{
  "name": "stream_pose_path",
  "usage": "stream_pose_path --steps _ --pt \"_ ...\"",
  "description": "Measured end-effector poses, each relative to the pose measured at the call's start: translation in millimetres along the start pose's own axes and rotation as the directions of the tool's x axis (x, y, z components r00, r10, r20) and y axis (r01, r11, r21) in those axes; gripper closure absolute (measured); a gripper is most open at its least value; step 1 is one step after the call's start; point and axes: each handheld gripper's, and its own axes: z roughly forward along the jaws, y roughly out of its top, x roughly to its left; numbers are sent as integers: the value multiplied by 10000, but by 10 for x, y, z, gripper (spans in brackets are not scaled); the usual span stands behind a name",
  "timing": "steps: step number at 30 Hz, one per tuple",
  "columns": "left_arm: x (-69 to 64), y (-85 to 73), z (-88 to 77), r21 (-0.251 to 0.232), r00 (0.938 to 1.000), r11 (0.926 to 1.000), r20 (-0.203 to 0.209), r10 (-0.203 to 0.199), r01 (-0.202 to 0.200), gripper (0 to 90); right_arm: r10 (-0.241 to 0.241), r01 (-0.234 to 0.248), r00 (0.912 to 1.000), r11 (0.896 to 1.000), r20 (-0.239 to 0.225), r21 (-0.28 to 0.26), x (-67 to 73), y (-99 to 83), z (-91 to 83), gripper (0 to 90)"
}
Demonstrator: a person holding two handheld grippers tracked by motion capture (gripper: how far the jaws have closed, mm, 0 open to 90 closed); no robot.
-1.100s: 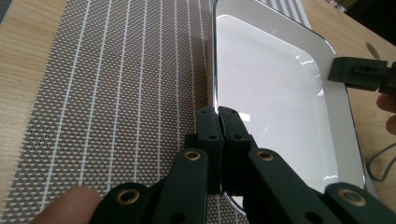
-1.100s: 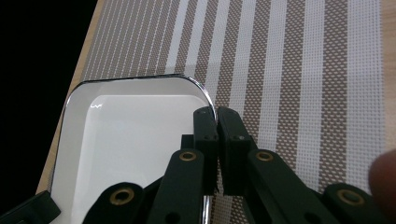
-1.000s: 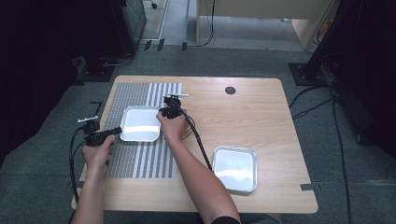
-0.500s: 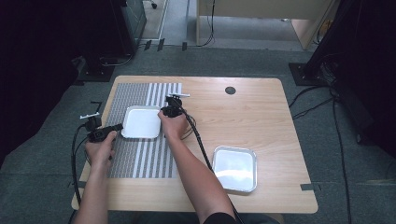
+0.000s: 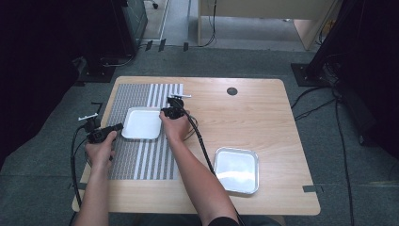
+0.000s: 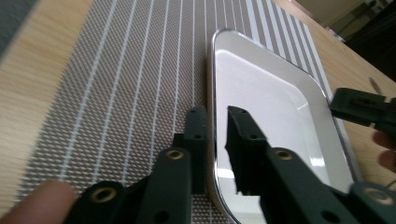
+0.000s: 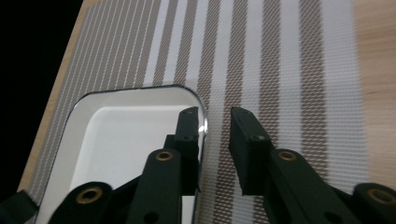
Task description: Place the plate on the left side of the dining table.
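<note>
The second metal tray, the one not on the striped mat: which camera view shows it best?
The high view shows it best: the second tray lies whole on the bare wooden table, near the person's right forearm. Both gripper views look instead at the tray on the striped mat, whose rim sits between each gripper's open jaws.

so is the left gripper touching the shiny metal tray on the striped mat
Cannot tell. In the left gripper view the left gripper straddles the rim of the shiny metal tray, jaws open, but no contact shows plainly.
</note>
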Motion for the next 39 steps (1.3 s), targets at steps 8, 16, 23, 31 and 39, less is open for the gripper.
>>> stream_pose_path --steps 8,16,23,31,39 --pt "-73 4 -100 -609 9967 9973 -726 376 -420 390 -819 840 9962 9936 305 -758 -29 32 -154 620" --pt "-147 -51 -130 -198 9945 9948 -354 987 -994 168 -2076 1993 9767 9713 -540 -1301 -87 -30 -279 513" --pt "-232 -129 -258 -363 9789 9810 -823 1870 -1905 136 -3048 2992 9517 9478 -366 -1103 -50 -56 -449 345" --pt "-219 -248 -363 -174 9789 9833 -986 1789 -1814 120 -3711 3604 9256 9242 -748 -1263 -112 -134 -674 261" --pt "-250 -378 -488 -47 9723 9779 -1079 2072 -2089 120 -4202 4118 9062 9024 -478 -1271 -223 -210 -908 248"
